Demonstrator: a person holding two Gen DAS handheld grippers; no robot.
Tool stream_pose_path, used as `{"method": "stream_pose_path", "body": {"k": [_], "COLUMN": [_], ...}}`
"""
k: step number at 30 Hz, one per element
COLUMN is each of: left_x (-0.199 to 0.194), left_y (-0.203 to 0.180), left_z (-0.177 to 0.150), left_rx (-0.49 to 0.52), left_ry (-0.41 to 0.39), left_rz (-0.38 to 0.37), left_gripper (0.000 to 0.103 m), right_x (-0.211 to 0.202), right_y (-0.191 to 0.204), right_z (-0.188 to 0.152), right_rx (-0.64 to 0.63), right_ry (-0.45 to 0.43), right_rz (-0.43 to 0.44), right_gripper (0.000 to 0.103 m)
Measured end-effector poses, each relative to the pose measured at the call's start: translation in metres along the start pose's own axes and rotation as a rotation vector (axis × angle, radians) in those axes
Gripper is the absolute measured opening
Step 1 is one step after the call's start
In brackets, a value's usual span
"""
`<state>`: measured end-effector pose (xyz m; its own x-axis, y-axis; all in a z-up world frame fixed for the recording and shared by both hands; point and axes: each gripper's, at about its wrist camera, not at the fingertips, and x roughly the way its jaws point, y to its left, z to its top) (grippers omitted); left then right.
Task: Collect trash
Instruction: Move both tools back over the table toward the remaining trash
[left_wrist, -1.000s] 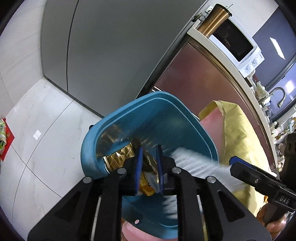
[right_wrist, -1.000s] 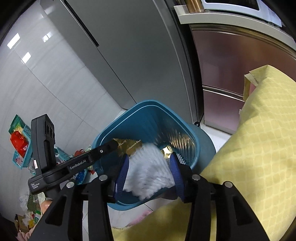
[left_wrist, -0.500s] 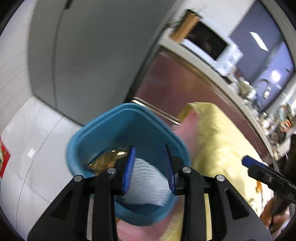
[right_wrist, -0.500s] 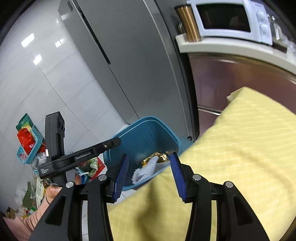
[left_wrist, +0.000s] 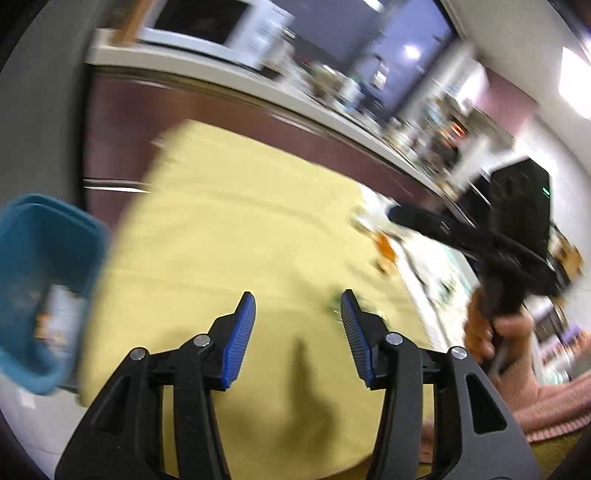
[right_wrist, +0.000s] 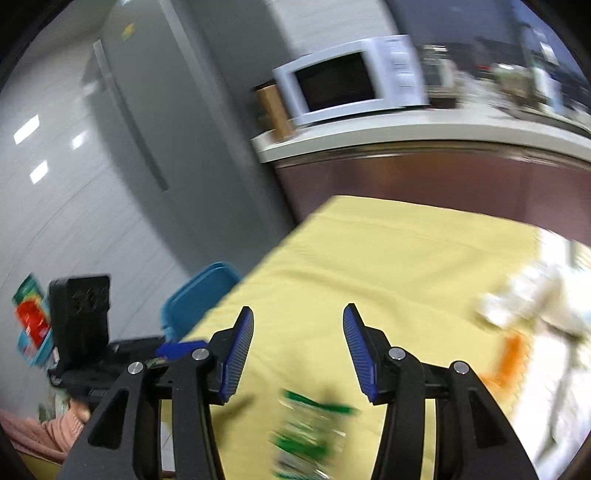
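Yellow cloth (left_wrist: 236, 236) covers the table and fills the middle of both wrist views, which are blurred. My left gripper (left_wrist: 297, 325) hangs over this cloth with its blue-padded fingers (left_wrist: 240, 332) spread apart; its jaws have just been opening, and nothing lies between them. My right gripper (right_wrist: 298, 343) is likewise over the cloth, fingers (right_wrist: 236, 350) spread, jaws having just opened a little further, with only bare cloth in the gap.

Trash already collected sits in the blue bin (left_wrist: 40, 280), which stands off the table's edge at the far left of the left view; pale and orange scraps show inside it, too smeared to name. In the right view the same bin (right_wrist: 199, 299) peeks out beyond the cloth's left edge.

Trash on the table: a green-and-white wrapper (right_wrist: 310, 432) lies on the cloth just below my right gripper's fingertips, nearer the camera than the pads and not touched by them. An orange scrap (right_wrist: 506, 362) and crumpled white material (right_wrist: 532, 299) lie near the cloth's right edge, well apart from both grippers.

From the left view I see my right gripper (left_wrist: 406, 214) held in a hand (left_wrist: 491, 336) with a pink sleeve (left_wrist: 546, 402). Behind, a white microwave (right_wrist: 351, 81) stands on a pale counter (right_wrist: 406, 136) beside a grey refrigerator (right_wrist: 166, 110).
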<state>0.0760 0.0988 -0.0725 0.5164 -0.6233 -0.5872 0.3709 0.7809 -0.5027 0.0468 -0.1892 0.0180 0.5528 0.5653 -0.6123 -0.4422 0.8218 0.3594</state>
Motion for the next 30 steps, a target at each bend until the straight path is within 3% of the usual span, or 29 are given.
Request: {"method": "stream_pose_path", "body": {"k": [3,7,11,20,27,30], "left_x": [0.030,0.061,0.067,0.077,0.082,0.082], "left_y": [-0.020,-0.036,-0.042,-0.051,-0.053,-0.051], "left_z": [-0.005,-0.016,-0.021,-0.020,-0.018,-0.020], "left_rx": [0.011,0.015,0.002,0.013,0.016,0.012], "left_ry": [0.080,0.163,0.177,0.202,0.217,0.233], "left_rz": [-0.065,-0.076,-0.090,-0.092,-0.063,-0.070], "left_gripper": [0.054,0.056,0.060,0.059,0.038,0.027], "right_x": [-0.017,-0.032,-0.034,-0.006,-0.007,-0.007], "right_y": [-0.035,-0.081,-0.108,-0.125,-0.126,-0.127], "right_z": [-0.011,-0.027,-0.044,-0.054,-0.057,-0.055], "right_rx": [0.075,0.186,0.249,0.296,0.295,0.306], "right_ry": [-0.024,-0.033,-0.009,0.036,0.028,0.024], "right_rz": [-0.078,-0.156,-0.202,-0.224,-0.240,-0.241], "right_gripper": [0.048,0.048,0.048,0.048,0.043,0.034]}}
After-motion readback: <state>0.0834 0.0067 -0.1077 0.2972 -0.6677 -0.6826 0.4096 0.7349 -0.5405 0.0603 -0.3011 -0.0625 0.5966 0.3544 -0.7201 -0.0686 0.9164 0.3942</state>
